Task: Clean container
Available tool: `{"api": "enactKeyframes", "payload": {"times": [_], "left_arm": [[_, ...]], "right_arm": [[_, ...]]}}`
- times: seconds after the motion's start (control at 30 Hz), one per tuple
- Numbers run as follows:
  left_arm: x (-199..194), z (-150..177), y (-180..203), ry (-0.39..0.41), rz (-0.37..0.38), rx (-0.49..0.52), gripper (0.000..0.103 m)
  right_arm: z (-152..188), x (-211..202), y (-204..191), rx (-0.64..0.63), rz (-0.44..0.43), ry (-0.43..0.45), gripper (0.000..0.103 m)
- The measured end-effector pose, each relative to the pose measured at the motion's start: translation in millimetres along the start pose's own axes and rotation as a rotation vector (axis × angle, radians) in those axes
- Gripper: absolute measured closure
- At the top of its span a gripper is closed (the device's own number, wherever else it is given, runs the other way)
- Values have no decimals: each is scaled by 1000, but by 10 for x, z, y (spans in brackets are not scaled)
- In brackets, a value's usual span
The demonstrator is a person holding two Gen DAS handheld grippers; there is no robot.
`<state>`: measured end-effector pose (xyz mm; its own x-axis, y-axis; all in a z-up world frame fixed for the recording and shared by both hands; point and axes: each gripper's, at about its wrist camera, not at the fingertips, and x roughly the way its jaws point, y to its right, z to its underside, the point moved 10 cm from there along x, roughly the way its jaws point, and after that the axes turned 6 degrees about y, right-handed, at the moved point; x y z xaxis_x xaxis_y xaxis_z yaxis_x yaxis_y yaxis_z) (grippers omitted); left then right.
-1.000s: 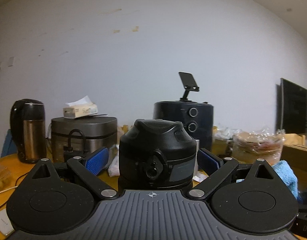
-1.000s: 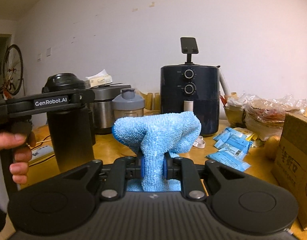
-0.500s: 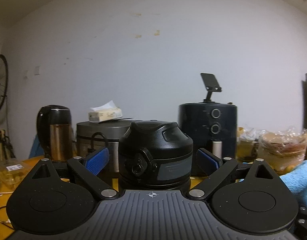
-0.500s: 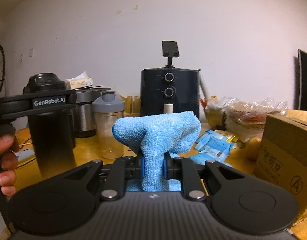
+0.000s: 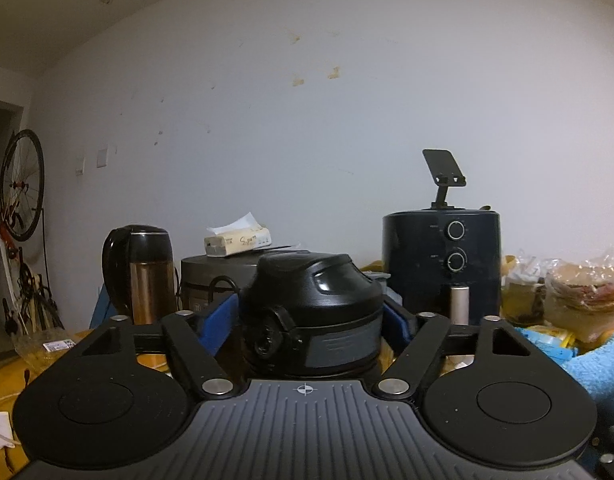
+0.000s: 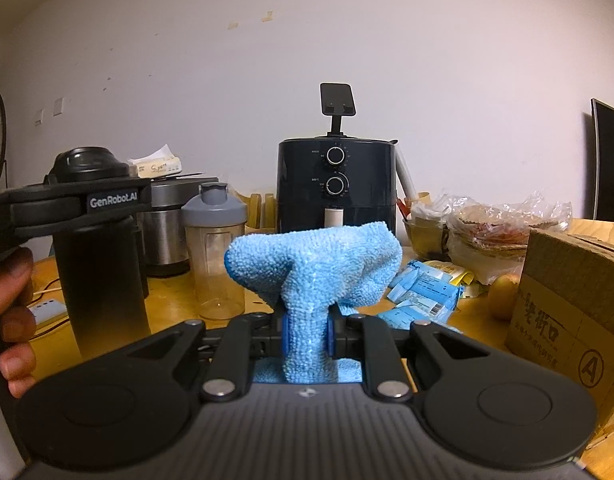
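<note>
Container (image 5: 311, 312), a tall matte-black bottle with a domed flip lid, stands upright clamped between the left tongs (image 5: 311, 320) above the tabletop (image 6: 175, 296). Right tongs (image 6: 305, 336) pinch a fluffy blue cloth (image 6: 319, 268) just beside it.

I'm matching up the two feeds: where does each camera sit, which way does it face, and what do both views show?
Left wrist: on the left gripper, facing the back wall along its fingers, which close on the black bottle; only the gripper's own body shows.
Right wrist: on the right gripper, facing the same wall, clamping the blue cloth; a hand on the left gripper's handle shows at left.
Shared: bottle, cloth, air fryer, rice cooker, tissue box.
</note>
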<state>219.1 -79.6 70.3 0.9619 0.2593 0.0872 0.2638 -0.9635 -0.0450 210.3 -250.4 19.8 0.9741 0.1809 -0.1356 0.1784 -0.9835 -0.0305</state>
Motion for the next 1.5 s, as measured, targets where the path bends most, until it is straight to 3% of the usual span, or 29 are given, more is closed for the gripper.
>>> {"api": "enactKeyframes", "payload": {"times": [0.27,0.5,1.5], "left_arm": [[7,8,-21,-8,10,-19,35],[-1,21,-52,4,77,-20,35],[43,105,-238,53,615,-85,36]], "right_arm": [[-5,-2,-30,0,-10,3,91],[-7,-3,-39,5,-26,3,91],[-81,-81,-73,27,-176,4,91]]}}
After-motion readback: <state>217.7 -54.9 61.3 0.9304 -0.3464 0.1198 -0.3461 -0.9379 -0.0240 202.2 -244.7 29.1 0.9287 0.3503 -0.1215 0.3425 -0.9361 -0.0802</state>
